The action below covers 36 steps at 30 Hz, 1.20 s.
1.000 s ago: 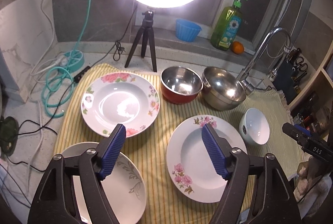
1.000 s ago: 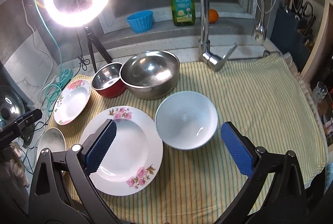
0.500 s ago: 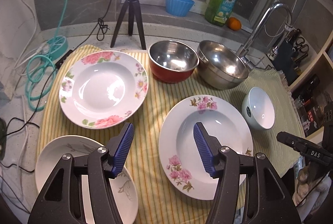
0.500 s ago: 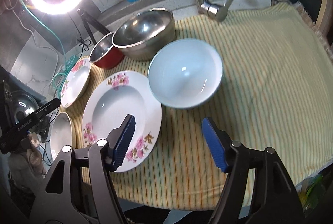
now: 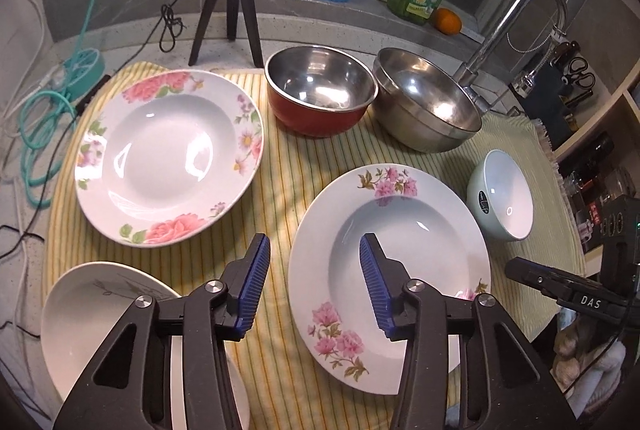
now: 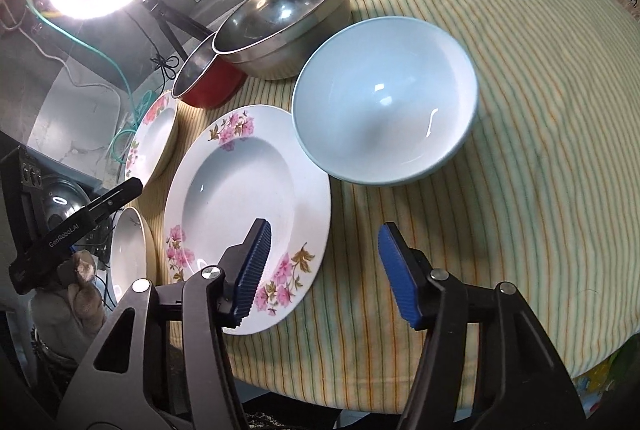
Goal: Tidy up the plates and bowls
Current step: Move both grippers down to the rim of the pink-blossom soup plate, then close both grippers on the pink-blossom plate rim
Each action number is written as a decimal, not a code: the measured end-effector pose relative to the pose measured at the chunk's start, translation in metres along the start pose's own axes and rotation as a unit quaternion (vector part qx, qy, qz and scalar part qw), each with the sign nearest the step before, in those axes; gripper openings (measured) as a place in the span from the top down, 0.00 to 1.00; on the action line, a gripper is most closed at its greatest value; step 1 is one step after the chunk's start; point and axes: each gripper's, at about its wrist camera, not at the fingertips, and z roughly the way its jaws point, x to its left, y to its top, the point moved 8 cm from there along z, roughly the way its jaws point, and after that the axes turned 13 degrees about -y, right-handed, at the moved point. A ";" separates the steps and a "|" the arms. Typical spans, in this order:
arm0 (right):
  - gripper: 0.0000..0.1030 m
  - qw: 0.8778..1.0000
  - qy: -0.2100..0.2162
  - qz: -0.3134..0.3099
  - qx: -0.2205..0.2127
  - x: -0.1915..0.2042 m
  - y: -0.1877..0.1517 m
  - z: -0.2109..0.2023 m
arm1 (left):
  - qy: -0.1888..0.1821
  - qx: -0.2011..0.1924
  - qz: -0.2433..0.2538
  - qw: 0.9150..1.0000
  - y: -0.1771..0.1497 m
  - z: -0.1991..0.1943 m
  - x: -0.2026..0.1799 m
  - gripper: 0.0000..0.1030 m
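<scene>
Plates: three are counted, a white deep plate with large pink roses point(image 5: 168, 154), a white deep plate with small pink blossoms point(image 5: 392, 250), a plain white plate with a thin brown sprig point(image 5: 104, 322).
Bowls: three are counted, a red-sided steel bowl point(image 5: 320, 94), a bare stainless steel bowl point(image 5: 426, 102), a pale blue ceramic bowl point(image 6: 386, 102).
Cloth: one yellow striped cloth point(image 6: 520, 158) is seen.
</scene>
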 end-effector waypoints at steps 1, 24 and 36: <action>0.47 1.000 0.004 0.002 0.003 0.000 0.000 0.002 | -0.004 0.003 -0.007 1.000 0.000 0.002 0.002 0.57; 0.75 0.997 0.050 0.032 0.050 0.003 -0.002 0.032 | -0.032 0.058 -0.038 0.997 -0.005 0.034 0.015 0.71; 0.81 0.998 0.041 0.018 0.053 0.005 -0.003 0.032 | -0.029 0.067 -0.040 0.997 -0.009 0.035 0.017 0.76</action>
